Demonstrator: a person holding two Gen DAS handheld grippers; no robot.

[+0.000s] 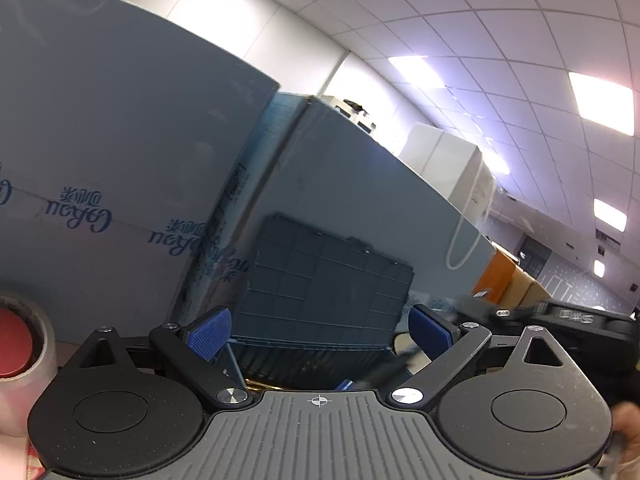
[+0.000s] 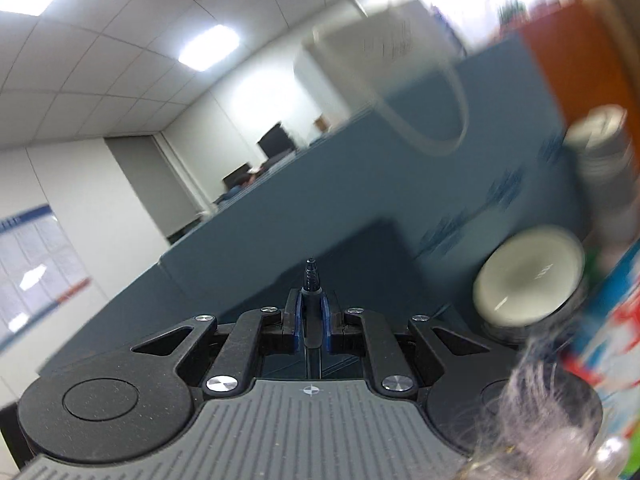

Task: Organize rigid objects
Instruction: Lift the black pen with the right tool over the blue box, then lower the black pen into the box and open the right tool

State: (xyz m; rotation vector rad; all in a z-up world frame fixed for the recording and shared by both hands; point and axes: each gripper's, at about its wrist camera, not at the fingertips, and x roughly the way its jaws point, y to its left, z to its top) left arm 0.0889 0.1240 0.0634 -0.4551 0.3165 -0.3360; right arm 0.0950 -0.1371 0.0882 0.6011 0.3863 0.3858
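A dark compartment box stands in front of my left gripper with its gridded lid raised against a blue-grey panel. The left gripper's blue pads are wide apart with nothing between them. In the right wrist view my right gripper is shut on a dark pen, whose ribbed tip sticks out ahead of the pads. The same box's lid shows behind that tip, blurred by motion. A blurred dark streak lies low across the box's front in the left wrist view.
A tape roll with a red core sits at the left. On the right are a white round lid, a silver can, a colourful package and a fuzzy item. Blue-grey panels wall off the back.
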